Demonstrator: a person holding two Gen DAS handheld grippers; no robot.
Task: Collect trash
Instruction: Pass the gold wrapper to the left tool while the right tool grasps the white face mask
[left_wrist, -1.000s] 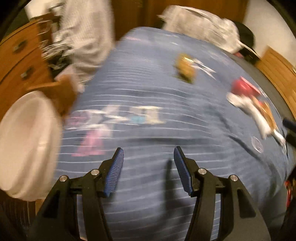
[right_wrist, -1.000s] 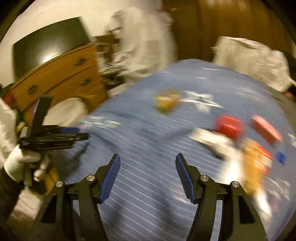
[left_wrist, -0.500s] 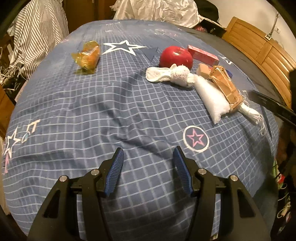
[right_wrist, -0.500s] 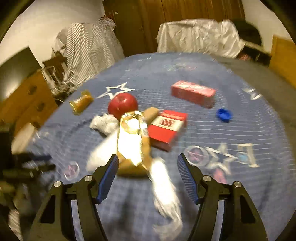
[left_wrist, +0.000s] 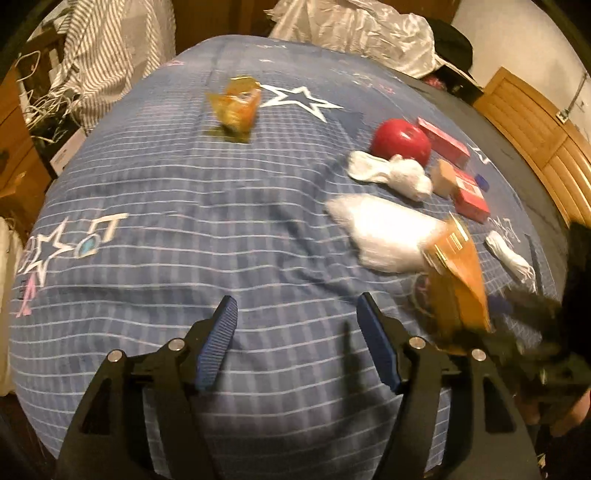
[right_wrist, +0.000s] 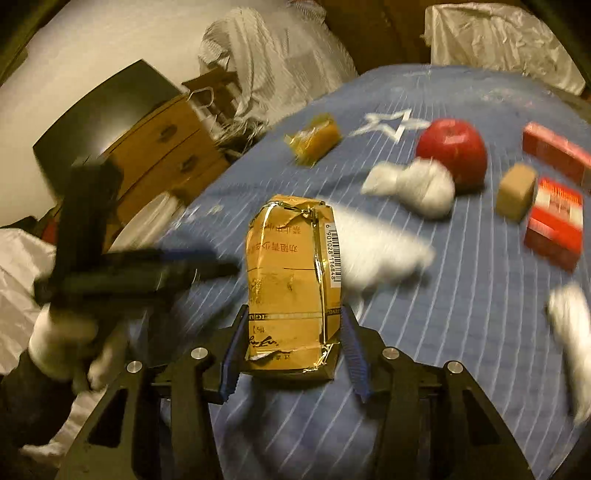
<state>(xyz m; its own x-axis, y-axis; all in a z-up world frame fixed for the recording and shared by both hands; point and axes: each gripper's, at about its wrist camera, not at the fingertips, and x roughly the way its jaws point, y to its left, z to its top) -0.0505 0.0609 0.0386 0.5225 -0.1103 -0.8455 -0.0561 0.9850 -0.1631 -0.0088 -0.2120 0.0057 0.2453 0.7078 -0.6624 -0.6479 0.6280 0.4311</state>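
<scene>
**Right gripper closing around the gold packet on the bed**

Your scene is a bed (left_wrist: 155, 206) under a blue checked cover printed with white stars, ringed by a wooden dresser (right_wrist: 162, 147) on the left and pale crumpled cloth (left_wrist: 354, 33) at the far end

The trash lies scattered toward the bed's right half. A large white wad (left_wrist: 384, 236) sits near the middle, and a knotted white rag (right_wrist: 417, 184) lies just beyond it, touching the red apple (right_wrist: 450, 147). Past the apple there is a long red box (right_wrist: 554, 151), and nearer to you a second red box (right_wrist: 554, 225) with a tan block (right_wrist: 515, 192) just beside it. A yellow wrapped snack (left_wrist: 236, 107) sits well apart from the rest, next to a big white star. A smaller white scrap (left_wrist: 509, 258) lies near the right edge

Your right gripper (right_wrist: 293, 354) has the crumpled gold packet (right_wrist: 291, 273) standing between its blue pads, barcode side up. The jaws are closing at this moment; the left pad looks to be against the packet, while a thin sliver still shows on the right, so I cannot tell that the grip is firm. The packet rises tilted off the bed cover in the left wrist view

Your left gripper (left_wrist: 299, 343) hovers over bare cover near the bed's front edge, its jaws opening with nothing between them. From the right wrist view it appears as a dark blur at the left, carried in a white-gloved hand (right_wrist: 62, 332)
</scene>
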